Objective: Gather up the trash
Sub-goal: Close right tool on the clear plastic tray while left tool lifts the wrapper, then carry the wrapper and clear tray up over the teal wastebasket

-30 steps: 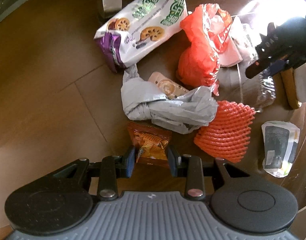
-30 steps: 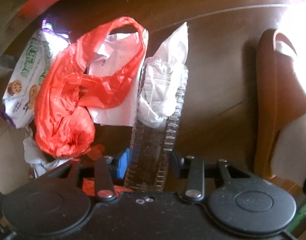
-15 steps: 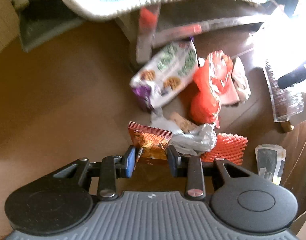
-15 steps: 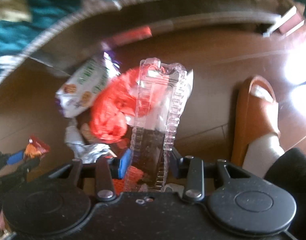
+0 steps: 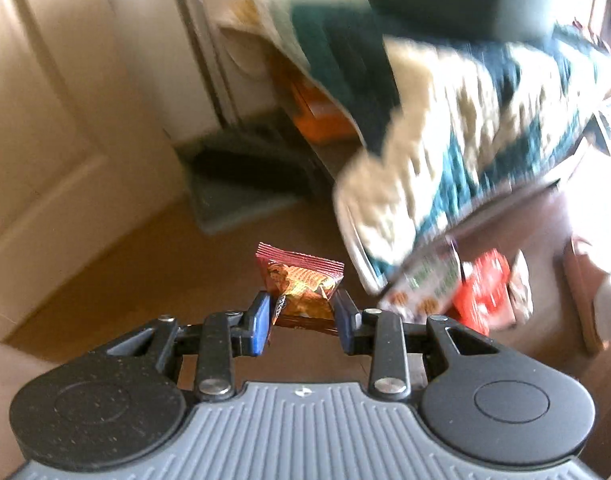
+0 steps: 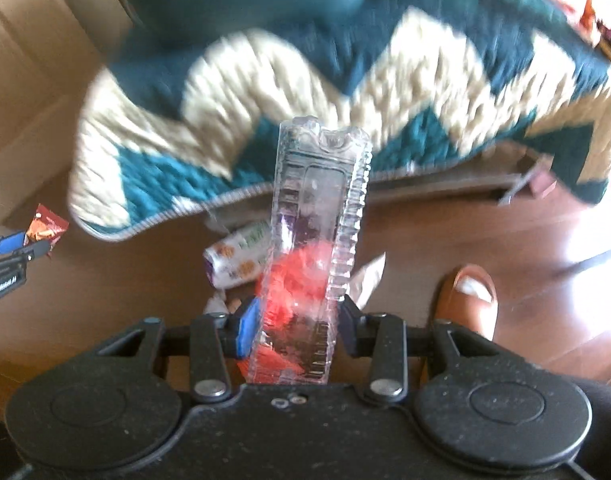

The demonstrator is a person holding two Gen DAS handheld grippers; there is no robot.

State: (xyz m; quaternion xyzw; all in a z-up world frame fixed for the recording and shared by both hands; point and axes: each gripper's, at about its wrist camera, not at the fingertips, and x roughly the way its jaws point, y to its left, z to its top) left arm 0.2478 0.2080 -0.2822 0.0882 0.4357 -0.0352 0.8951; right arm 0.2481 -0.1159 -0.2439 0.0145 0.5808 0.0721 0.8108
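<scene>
My left gripper [image 5: 304,314] is shut on a small red-orange snack packet [image 5: 301,284], held well above the wooden floor. In the right wrist view my right gripper [image 6: 297,322] is shut on a clear plastic tray [image 6: 317,216] that stands upright between its pads. The left gripper [image 6: 19,246] with its packet [image 6: 45,226] shows at that view's left edge. Below on the floor lie a white biscuit bag [image 6: 241,258], a red plastic bag [image 5: 481,290] and a white wrapper [image 6: 367,278].
A bed with a teal and cream zigzag blanket [image 6: 305,80] overhangs the trash pile. A cream door [image 5: 57,120] and a dark floor mat [image 5: 241,184] are at the left. A person's foot in a brown slipper [image 6: 465,300] stands right of the pile.
Both grippers have risen high above the floor with their trash still held. The pile has shrunk into the distance and the bed and door have come into view.
</scene>
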